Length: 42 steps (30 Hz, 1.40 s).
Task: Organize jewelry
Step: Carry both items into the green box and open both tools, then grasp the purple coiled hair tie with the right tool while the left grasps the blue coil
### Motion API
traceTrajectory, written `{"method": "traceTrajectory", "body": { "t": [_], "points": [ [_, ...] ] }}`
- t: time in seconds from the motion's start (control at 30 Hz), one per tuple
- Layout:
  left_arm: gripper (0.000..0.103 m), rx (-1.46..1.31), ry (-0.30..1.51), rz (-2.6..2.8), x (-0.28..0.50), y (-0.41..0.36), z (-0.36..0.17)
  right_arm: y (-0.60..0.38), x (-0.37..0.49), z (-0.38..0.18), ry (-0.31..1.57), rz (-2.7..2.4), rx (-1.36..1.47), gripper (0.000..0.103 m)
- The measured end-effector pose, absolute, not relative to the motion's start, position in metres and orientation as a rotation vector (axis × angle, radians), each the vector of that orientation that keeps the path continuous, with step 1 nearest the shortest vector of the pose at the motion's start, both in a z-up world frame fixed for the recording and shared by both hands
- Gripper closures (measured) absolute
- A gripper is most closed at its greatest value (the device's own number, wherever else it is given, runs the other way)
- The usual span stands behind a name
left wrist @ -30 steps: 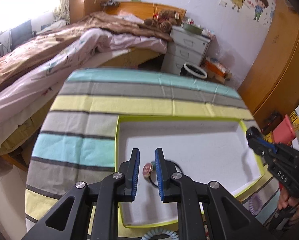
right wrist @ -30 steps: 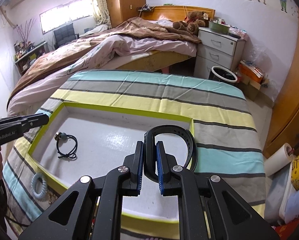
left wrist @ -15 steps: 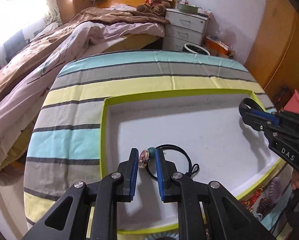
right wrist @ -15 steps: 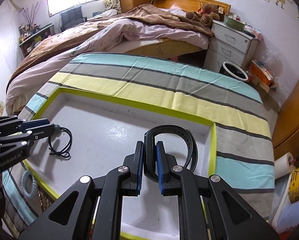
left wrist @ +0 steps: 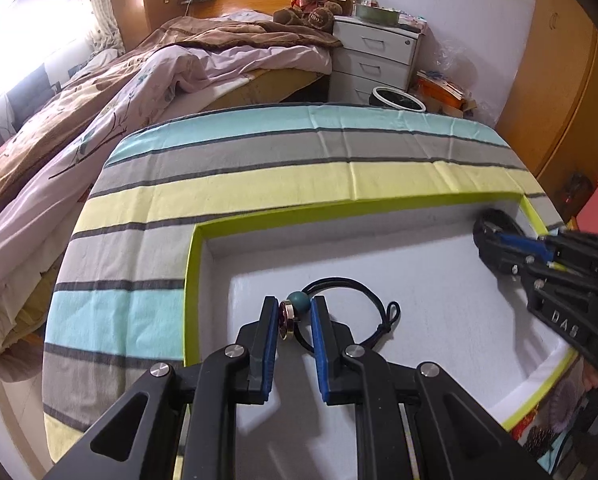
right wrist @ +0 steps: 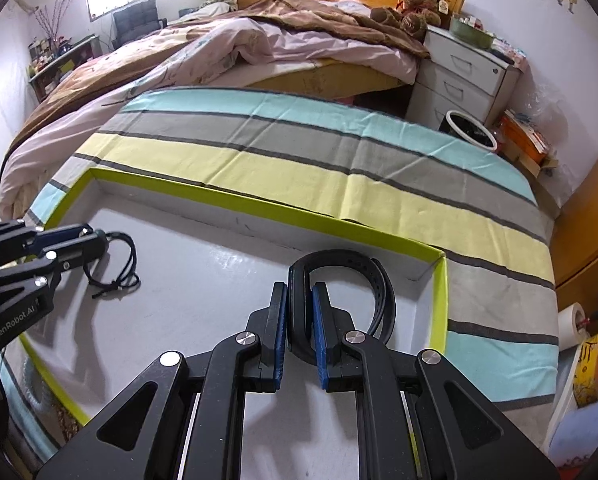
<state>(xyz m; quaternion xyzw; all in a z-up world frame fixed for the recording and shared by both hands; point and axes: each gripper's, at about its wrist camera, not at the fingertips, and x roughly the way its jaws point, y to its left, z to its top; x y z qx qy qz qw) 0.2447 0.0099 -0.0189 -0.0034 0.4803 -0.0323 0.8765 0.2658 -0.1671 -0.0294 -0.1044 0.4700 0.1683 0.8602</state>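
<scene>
**Ana:** Left wrist view puts the left claw (left wrist: 295, 316) low in the tray (left wrist: 191, 280), its fingers partly apart with the cord bracelet's (left wrist: 355, 292) teal bead (left wrist: 299, 303) and metal charm (left wrist: 286, 319) between them. The charm leans on the left pad; whether it is truly pinched, I cannot tell.

**Ben:** And the other?

**Ana:** Right claw (right wrist: 299, 312) is closed on a black strap (right wrist: 347, 276) at the tray's far right corner, strap on edge, curling round the right finger. I'd guess each piece gets its own end of the tray so they don't tangle.

**Ben:** What carries the tray?

**Ana:** A worktop under a striped cloth (right wrist: 299, 160), teal, grey and yellow. Beyond it an unmade bed (left wrist: 159, 68), a white drawer unit (right wrist: 463, 76), a bin (right wrist: 471, 128), teddy bears (left wrist: 311, 8) at the headboard.
</scene>
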Motion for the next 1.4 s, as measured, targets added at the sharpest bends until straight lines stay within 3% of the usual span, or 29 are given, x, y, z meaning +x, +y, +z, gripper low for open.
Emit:
{"method": "traceTrajectory", "body": {
  "t": [0.43, 0.57, 0.63, 0.87, 1.4],
  "points": [
    [0.086, -0.080, 0.999, -0.045, 0.253, 0.022, -0.016, -0.166, 0.267, -0.028, 0.970, 0.348, -0.226, 0.089],
    [0.074, -0.104, 0.976, -0.056, 0.246, 0.025, -0.008, -0.168, 0.263, -0.022, 0.956, 0.339, -0.224, 0.077],
    [0.071, -0.124, 0.965, -0.065, 0.240, 0.028, -0.002, -0.171, 0.259, -0.016, 0.940, 0.343, -0.203, 0.065],
    [0.061, -0.155, 0.903, -0.090, 0.202, 0.033, 0.023, -0.185, 0.233, 0.010, 0.872, 0.339, -0.158, 0.065],
    [0.061, -0.215, 0.858, -0.097, 0.109, 0.060, 0.021, -0.235, 0.145, 0.012, 0.831, 0.286, -0.099, 0.065]
  ]
}}
